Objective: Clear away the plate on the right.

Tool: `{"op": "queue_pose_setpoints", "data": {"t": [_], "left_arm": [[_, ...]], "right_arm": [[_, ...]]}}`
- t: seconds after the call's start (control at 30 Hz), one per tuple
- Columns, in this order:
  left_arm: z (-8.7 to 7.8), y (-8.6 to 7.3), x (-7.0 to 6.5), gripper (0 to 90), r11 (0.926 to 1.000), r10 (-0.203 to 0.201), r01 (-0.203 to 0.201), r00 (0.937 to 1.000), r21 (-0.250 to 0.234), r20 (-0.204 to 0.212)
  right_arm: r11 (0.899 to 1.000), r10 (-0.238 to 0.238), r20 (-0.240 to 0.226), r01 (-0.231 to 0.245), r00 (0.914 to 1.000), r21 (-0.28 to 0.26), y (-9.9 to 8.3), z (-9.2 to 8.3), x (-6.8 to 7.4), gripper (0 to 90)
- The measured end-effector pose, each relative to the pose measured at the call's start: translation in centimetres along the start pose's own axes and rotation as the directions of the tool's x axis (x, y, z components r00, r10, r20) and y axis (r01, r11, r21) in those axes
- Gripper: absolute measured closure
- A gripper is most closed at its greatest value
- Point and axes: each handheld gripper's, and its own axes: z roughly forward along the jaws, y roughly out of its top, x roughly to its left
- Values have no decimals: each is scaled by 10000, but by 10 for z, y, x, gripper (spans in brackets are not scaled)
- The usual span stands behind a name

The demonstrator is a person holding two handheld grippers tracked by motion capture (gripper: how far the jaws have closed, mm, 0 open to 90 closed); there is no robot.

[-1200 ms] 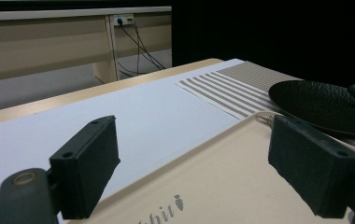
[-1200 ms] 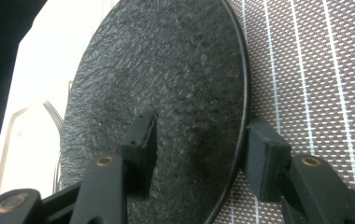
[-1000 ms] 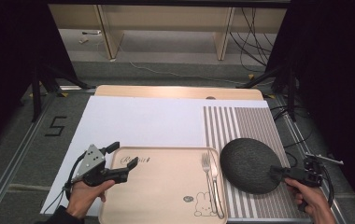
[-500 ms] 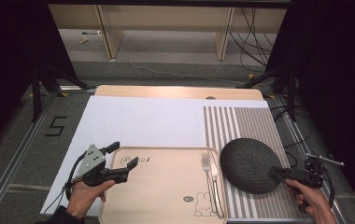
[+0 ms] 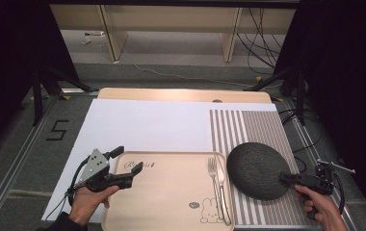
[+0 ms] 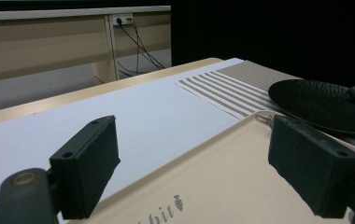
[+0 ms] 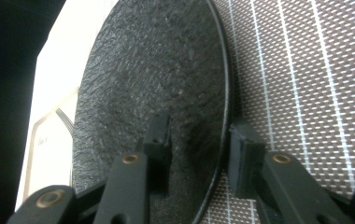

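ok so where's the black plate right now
In the high view the black plate lies on the striped placemat at the table's right, just right of the fork on the tray, with the right gripper astride its near-right rim.

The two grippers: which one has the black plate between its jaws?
The right gripper. Its jaws straddle the rim of the black plate and have just been closing. The left gripper stands wide open over the tan tray, holding nothing.

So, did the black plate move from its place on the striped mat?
No. The black plate lies at the same spot on the striped mat, beside the fork.
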Motion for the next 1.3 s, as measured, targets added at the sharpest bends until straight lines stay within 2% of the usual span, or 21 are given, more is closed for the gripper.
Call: {"op": "queue_pose_setpoints", "data": {"t": [0.1,0.3,0.53,0.67,0.93,1.0,1.1,1.3], "left_arm": [[0,0,0,159,10000,0,0,10000,-5,10],[0,0,0,159,10000,8,-8,10000,-9,-4],[0,1,0,159,10000,10,-10,10000,-17,-2],[-1,1,0,159,10000,-6,6,10000,-24,2],[-1,1,1,159,10000,10,-10,10000,-12,5],[-1,1,1,159,10000,7,-7,10000,-19,6],[-1,1,1,159,10000,9,-9,10000,-13,1],[-1,1,1,159,10000,13,-13,10000,-13,3]], "right_arm": [[10000,93,100,-93,9999,13,0,0,-1,739],[9994,326,66,-325,9994,-73,0,-1,-2,760],[9984,480,-443,-492,9979,-271,1,-5,-3,806],[9979,527,-564,-547,9970,-346,1,-6,-2,813],[9937,679,-1293,-787,9893,-803,3,-14,-3,861],[9926,694,-1236,-809,9899,-906,3,-17,-3,872],[9939,492,-1146,-599,9922,-925,4,-18,1,874],[9922,519,-1217,-650,9912,-1067,4,-18,2,876]]}}
